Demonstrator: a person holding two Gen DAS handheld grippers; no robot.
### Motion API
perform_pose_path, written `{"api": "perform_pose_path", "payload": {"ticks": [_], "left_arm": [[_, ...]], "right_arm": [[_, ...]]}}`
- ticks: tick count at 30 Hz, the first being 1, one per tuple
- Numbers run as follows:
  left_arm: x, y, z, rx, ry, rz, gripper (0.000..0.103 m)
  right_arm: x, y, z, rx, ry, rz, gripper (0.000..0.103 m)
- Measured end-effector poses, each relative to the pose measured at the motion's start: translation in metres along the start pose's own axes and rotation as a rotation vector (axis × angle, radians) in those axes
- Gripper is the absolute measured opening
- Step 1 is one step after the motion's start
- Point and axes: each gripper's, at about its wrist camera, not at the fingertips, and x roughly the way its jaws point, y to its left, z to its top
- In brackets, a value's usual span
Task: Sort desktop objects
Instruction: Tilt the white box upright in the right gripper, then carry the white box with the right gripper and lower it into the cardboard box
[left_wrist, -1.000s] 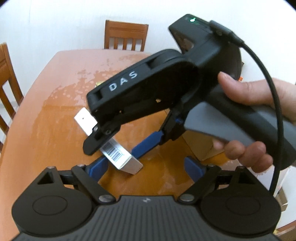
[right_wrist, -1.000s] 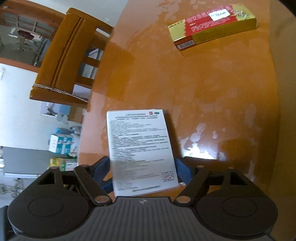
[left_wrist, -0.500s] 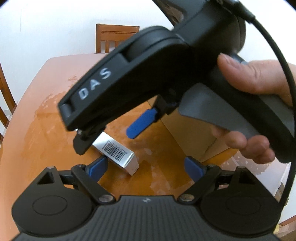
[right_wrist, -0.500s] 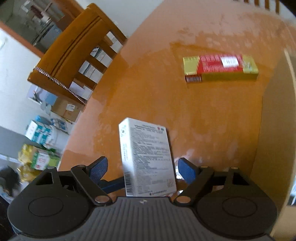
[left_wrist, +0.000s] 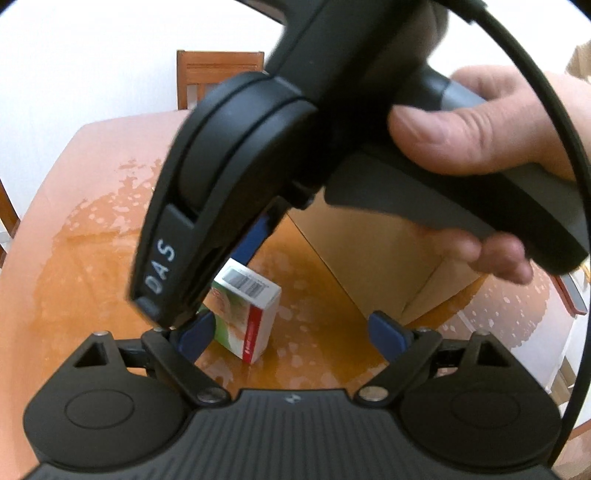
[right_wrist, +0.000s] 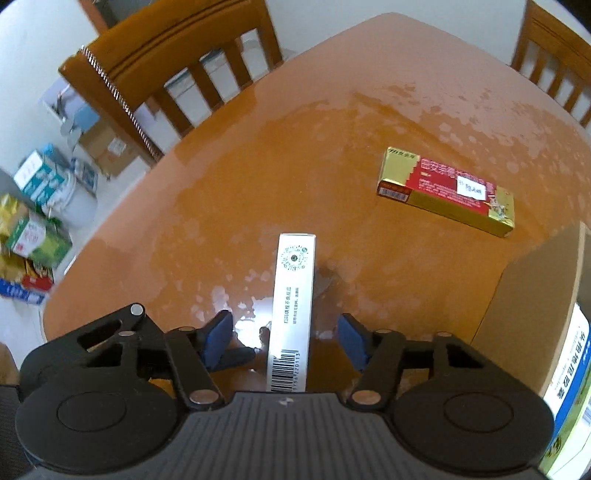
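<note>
A white medicine box with a barcode stands on its long edge on the orange table, between the blue fingers of my right gripper, which is open and not touching it. In the left wrist view the same box shows a green and red face, under the right gripper's body, which fills the upper view. My left gripper is open, with its left finger beside the box. A gold and red box lies flat further away on the table.
An open cardboard box stands to the right, its wall also in the right wrist view, with a blue and white carton inside. Wooden chairs stand at the table's far edges. Cartons lie on the floor.
The white box has gone from lying flat to standing on its edge. The right gripper has swung over it and now points across the table. The left gripper has come closer.
</note>
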Motion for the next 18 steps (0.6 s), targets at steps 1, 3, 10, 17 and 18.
{"api": "perform_pose_path", "payload": {"ticks": [1,3,10,17,18], "left_arm": [[-0.001,0.002,-0.002,0.0,0.002,0.002,0.09],[-0.004,0.005,-0.005,-0.001,0.007,0.007,0.09],[-0.014,0.017,-0.018,-0.002,0.024,0.025,0.09],[-0.066,0.0,0.024,-0.019,0.042,0.037,0.09],[-0.069,0.001,0.025,-0.019,0.043,0.04,0.09]], "right_arm": [[0.001,0.0,0.0,-0.013,0.01,0.004,0.031],[0.002,0.001,0.001,-0.042,0.028,0.002,0.026],[0.001,0.008,0.005,-0.119,0.063,-0.008,0.023],[-0.039,-0.009,-0.004,-0.007,-0.021,0.12,0.023],[-0.048,-0.012,-0.006,0.012,-0.039,0.143,0.023]]}}
